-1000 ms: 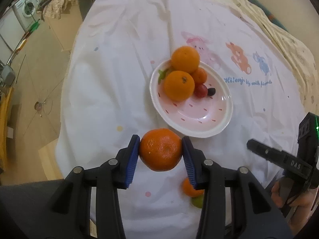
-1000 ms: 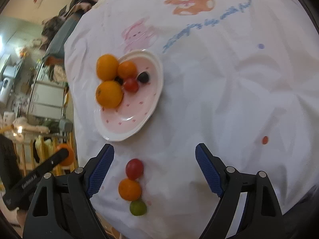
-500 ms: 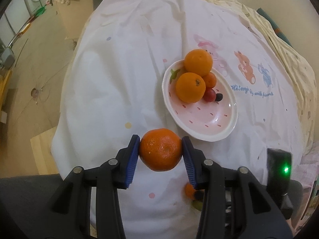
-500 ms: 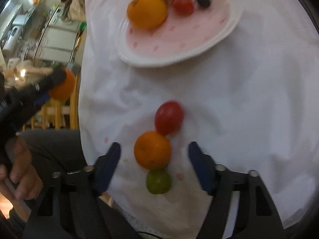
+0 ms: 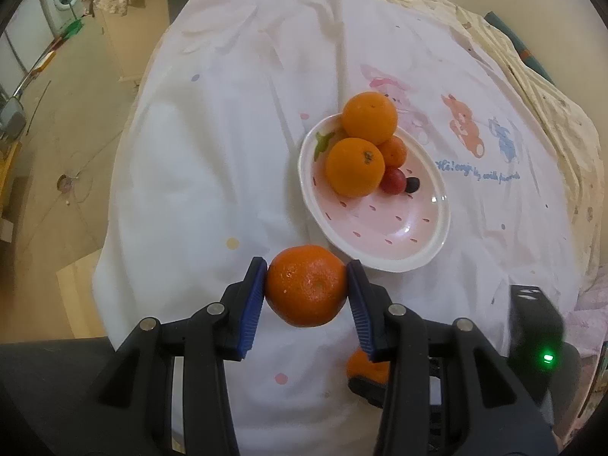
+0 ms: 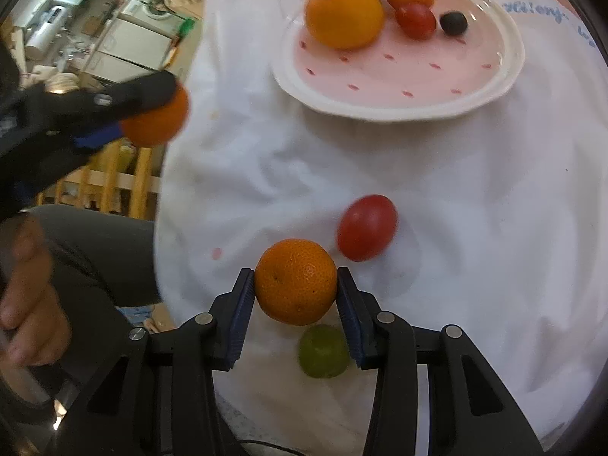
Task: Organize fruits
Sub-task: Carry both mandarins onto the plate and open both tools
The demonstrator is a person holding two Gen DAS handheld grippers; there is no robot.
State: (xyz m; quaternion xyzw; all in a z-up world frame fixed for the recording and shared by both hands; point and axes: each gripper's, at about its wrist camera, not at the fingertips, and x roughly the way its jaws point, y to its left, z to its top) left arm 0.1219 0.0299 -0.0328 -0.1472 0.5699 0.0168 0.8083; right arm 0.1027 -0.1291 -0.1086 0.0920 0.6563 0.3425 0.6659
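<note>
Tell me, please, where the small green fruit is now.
In the right wrist view the green fruit lies on the white cloth near the bottom, just behind the orange between the right gripper fingers.

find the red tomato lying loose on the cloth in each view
Left wrist view: not in it; the left hand-held gripper, shut on a mandarin, fills that lower area.
Right wrist view: red tomato on the white cloth, centre, below the plate.
Shared landmark: the pink plate of fruit.
</note>
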